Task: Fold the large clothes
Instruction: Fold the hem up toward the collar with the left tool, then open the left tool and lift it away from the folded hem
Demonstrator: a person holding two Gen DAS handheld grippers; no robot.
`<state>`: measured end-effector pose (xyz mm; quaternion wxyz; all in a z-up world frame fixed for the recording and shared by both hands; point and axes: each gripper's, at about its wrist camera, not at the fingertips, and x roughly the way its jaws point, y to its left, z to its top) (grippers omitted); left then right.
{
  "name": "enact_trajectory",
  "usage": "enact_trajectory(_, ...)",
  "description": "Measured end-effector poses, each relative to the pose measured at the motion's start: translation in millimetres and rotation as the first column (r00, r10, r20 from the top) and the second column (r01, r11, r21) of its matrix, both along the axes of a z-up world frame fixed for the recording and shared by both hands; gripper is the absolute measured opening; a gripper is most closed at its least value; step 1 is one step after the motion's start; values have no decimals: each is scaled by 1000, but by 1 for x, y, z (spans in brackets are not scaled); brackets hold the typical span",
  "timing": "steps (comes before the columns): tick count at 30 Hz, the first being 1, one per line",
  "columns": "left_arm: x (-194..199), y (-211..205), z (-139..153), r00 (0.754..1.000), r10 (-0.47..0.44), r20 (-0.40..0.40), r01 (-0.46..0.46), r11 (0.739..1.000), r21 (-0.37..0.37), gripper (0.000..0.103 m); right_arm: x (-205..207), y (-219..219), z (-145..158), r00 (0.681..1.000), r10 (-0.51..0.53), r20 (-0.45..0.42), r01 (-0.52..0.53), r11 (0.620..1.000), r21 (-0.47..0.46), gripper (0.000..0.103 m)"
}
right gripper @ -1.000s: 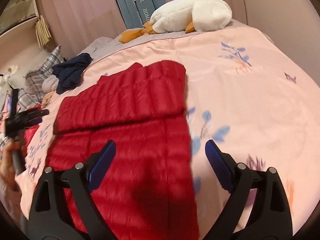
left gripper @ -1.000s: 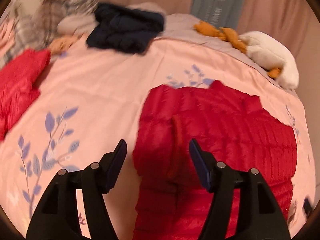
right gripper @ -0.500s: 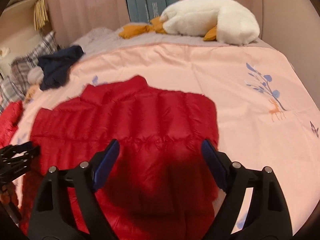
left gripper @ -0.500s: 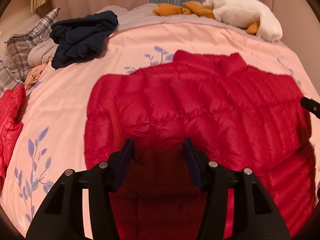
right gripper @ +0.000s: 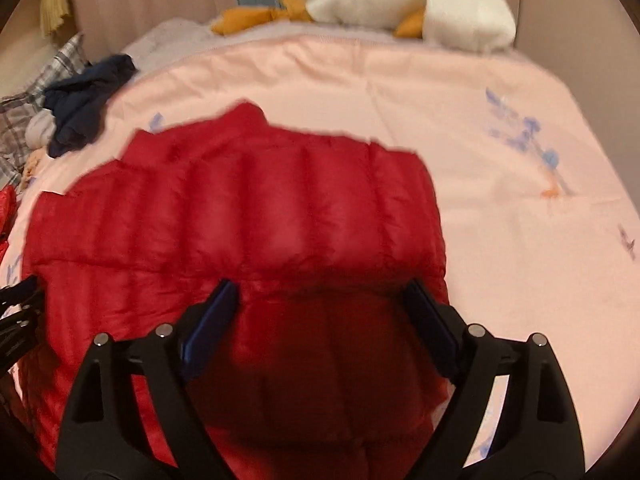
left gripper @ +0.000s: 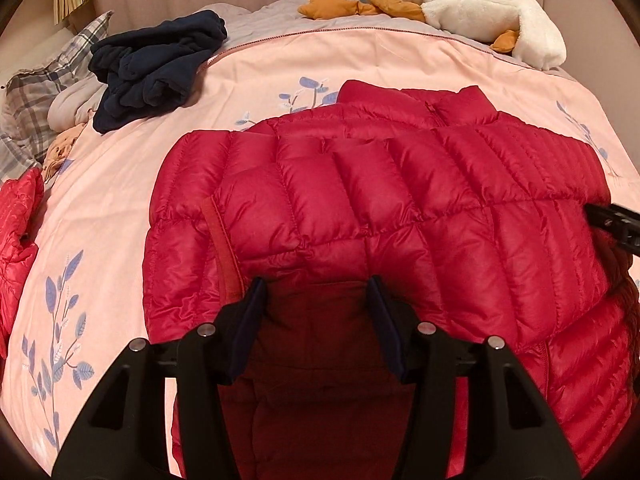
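Note:
A red quilted down jacket [left gripper: 400, 208] lies flat on the pink bedspread [left gripper: 120, 208], collar toward the far side, a sleeve folded across its chest. It also shows in the right wrist view [right gripper: 248, 216], which is blurred. My left gripper [left gripper: 316, 304] is open and empty, low over the jacket's near left part. My right gripper [right gripper: 320, 308] is open and empty, low over the jacket's near right part. The right gripper's tip shows at the right edge of the left wrist view [left gripper: 616, 224].
A dark navy garment [left gripper: 156, 68] lies in a heap at the far left. Another red garment [left gripper: 16, 232] lies at the left edge. A plaid pillow [left gripper: 36, 92] and a white plush goose [left gripper: 480, 8] lie at the head of the bed.
Both grippers have swung in over the red jacket and come down close to it. The left gripper's jaws have narrowed somewhat but remain open.

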<state>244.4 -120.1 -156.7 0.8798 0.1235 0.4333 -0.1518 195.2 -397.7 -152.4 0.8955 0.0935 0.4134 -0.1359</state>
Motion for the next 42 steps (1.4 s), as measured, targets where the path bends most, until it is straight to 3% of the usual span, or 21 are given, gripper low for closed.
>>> enact_trajectory(5,-1,0,0,1000,1,2,-1,1000,2,54,-19,35,18,992,106,69,-104,994,-30,87)
enact_trajectory(8,-1,-1,-1,1000,3,5,-3,1000,1,54,-18,51,7,987,157,20,-156,986,-53,87)
enact_trajectory(12,-1,-2,-2,1000,4,0,-4,1000,-5,54,-9,53,-23,987,151,-58,-155,986,-63,88)
enact_trajectory(17,-2,-1,-3,1000,4,0,-4,1000,-6,54,-10,51,-16,987,148,-58,-151,988,-36,88)
enact_trajectory(24,-2,-1,-3,1000,2,1,-2,1000,-10,54,-34,17,13,998,12,63,-11,1000,-14,87)
enact_trajectory(29,-2,-2,-4,1000,1,-7,-1,1000,-9,54,-28,-9,-24,996,-51,-67,53,998,30,89)
enact_trajectory(33,-3,-3,-4,1000,1,-13,-1,1000,-3,55,-30,-14,-28,996,-51,-67,55,997,51,91)
enact_trajectory(37,-11,6,6,1000,12,-24,-13,999,-40,65,-40,-11,-12,998,-50,-44,52,997,58,91)
enact_trajectory(42,-42,25,17,1000,10,9,-10,998,-62,89,-76,2,5,1000,-13,6,13,997,82,91)
